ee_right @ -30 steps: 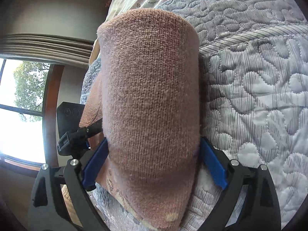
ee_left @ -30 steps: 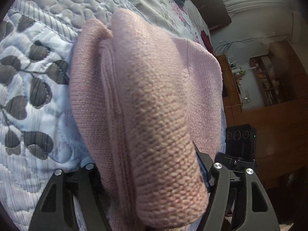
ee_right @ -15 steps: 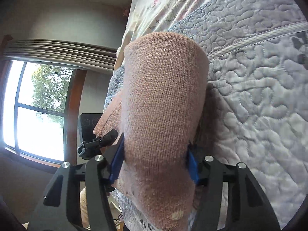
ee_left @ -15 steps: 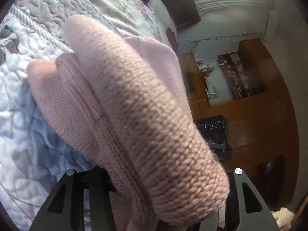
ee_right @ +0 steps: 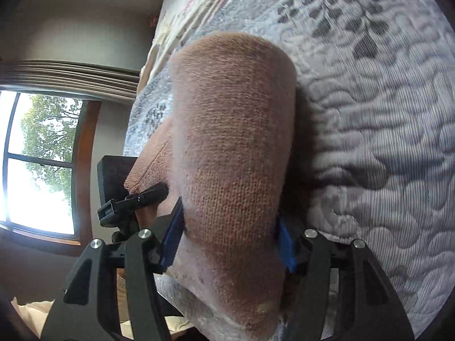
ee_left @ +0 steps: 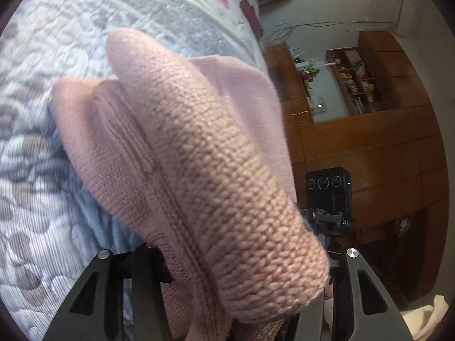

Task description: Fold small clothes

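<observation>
the pink knitted garment [ee_left: 199,153] bulges over the left hand-held gripper [ee_left: 241,298] and hides its fingertips; its lower end runs off the bottom edge of the frame. in the right wrist view the same garment [ee_right: 236,147] covers most of the blue pads [ee_right: 172,238] of the right hand-held gripper [ee_right: 230,244]. the quilt [ee_left: 42,170] at the left of the left wrist view is smeared by motion blur, its pattern unclear. small items on the shelf [ee_left: 352,79] at upper right are too small to tell.
</observation>
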### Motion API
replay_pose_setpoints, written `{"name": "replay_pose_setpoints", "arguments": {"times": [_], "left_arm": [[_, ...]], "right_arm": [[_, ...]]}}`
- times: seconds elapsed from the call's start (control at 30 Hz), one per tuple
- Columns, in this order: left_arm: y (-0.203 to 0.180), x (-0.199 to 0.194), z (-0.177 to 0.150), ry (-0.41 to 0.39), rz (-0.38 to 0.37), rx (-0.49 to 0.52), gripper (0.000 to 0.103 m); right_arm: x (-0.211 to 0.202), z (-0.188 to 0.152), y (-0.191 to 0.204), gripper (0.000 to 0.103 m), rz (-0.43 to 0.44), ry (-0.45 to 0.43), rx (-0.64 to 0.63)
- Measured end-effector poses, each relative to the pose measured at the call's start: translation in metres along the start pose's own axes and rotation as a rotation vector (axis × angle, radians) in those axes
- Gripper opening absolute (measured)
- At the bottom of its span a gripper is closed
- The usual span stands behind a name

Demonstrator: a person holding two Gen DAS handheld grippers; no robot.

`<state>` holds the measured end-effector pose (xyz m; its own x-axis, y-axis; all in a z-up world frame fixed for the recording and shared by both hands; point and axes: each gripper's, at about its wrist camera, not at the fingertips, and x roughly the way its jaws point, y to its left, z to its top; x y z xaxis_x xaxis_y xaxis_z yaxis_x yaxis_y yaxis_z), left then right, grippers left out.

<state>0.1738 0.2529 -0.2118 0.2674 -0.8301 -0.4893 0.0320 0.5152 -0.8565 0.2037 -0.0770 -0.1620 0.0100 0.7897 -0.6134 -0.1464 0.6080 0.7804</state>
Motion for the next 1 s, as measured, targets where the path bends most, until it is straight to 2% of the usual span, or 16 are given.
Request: {"name": "replay_pose_setpoints", "arguments": {"times": [0.1, 0.2, 0.3, 0.4, 0.53, 0.57, 0.7, 0.77, 0.83, 0.93, 1.0], "left_arm": [[0.016, -0.001, -0.012, -0.033, -0.013, -0.060, 0.054], [0.012, -0.007, -0.025, -0.050, 0.028, -0.061, 0.057], [0.000, -0.017, -0.037, -0.064, 0.072, -0.022, 0.056], [-0.012, -0.037, -0.054, -0.082, 0.146, 0.044, 0.056], [-0.040, -0.054, -0.077, -0.122, 0.219, 0.146, 0.056], [-0.039, -0.060, -0.080, -0.125, 0.258, 0.159, 0.056], [-0.042, -0.048, -0.096, -0.092, 0.379, 0.173, 0.056], [-0.036, -0.045, -0.101, -0.078, 0.434, 0.173, 0.056], [-0.033, -0.041, -0.093, -0.094, 0.427, 0.146, 0.057], [-0.023, -0.045, -0.094, -0.108, 0.406, 0.107, 0.059], [-0.023, -0.043, -0.095, -0.107, 0.425, 0.130, 0.059]], "right_arm": [[0.006, -0.006, -0.003, 0.065, 0.012, -0.028, 0.005], [0.010, -0.007, 0.004, 0.073, -0.016, -0.036, -0.006], [0.014, -0.011, 0.013, 0.075, -0.026, -0.034, -0.008], [0.009, -0.031, 0.018, 0.080, -0.063, -0.019, -0.029], [0.008, -0.060, 0.016, 0.080, -0.075, 0.009, -0.023], [0.009, -0.065, 0.014, 0.079, -0.081, 0.014, -0.019], [0.018, -0.078, 0.015, 0.054, -0.097, 0.029, -0.006], [0.019, -0.082, 0.020, 0.049, -0.111, 0.024, -0.015], [0.020, -0.083, 0.025, 0.040, -0.146, 0.029, -0.030], [0.024, -0.083, 0.022, 0.038, -0.173, 0.036, -0.019], [0.023, -0.089, 0.017, 0.037, -0.203, 0.044, -0.020]]}}
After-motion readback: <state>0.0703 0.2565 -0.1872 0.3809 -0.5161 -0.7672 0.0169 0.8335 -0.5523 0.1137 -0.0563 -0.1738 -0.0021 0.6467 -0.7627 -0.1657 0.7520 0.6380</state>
